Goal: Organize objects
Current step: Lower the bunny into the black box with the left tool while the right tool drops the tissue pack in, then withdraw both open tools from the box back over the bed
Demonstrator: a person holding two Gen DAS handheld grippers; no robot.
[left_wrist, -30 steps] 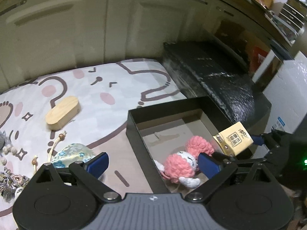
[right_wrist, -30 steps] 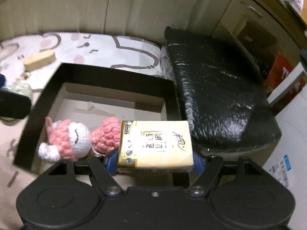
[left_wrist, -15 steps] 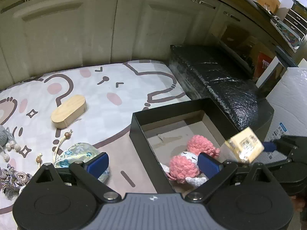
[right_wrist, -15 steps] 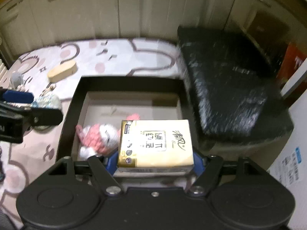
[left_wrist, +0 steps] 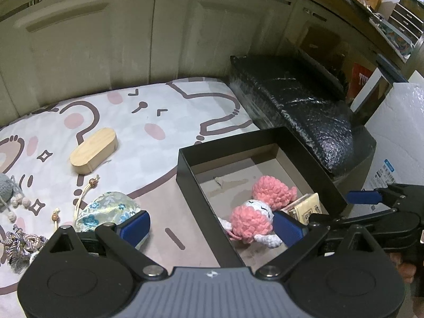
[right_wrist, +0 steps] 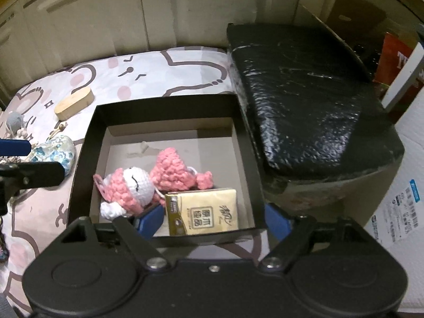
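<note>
A black open box (right_wrist: 84, 143) sits on the cartoon-print mat (left_wrist: 148, 111). Inside it lie a pink and white crochet doll (right_wrist: 137, 185) and a yellow tissue pack (right_wrist: 204, 212), which rests flat in the near right corner beside the doll. My right gripper (right_wrist: 213, 222) hovers over that corner with its jaws opening. The pack lies below and between the blue pads, and neither pad presses on it. My left gripper (left_wrist: 212, 228) stands open over the box's left wall with nothing between its fingers. A floral pouch (left_wrist: 106, 209) lies just beyond its left finger.
On the mat to the left of the box lie a wooden oval case (left_wrist: 94, 149), a grey crochet toy (left_wrist: 6, 188) and a tassel charm (left_wrist: 21, 241). A black wrapped bundle (right_wrist: 304, 100) borders the box on the right. Cabinet doors (left_wrist: 106, 39) stand behind.
The tissue pack has left the right gripper and now lies in the box beside the doll. The right jaws have widened. The left gripper has stayed put.
</note>
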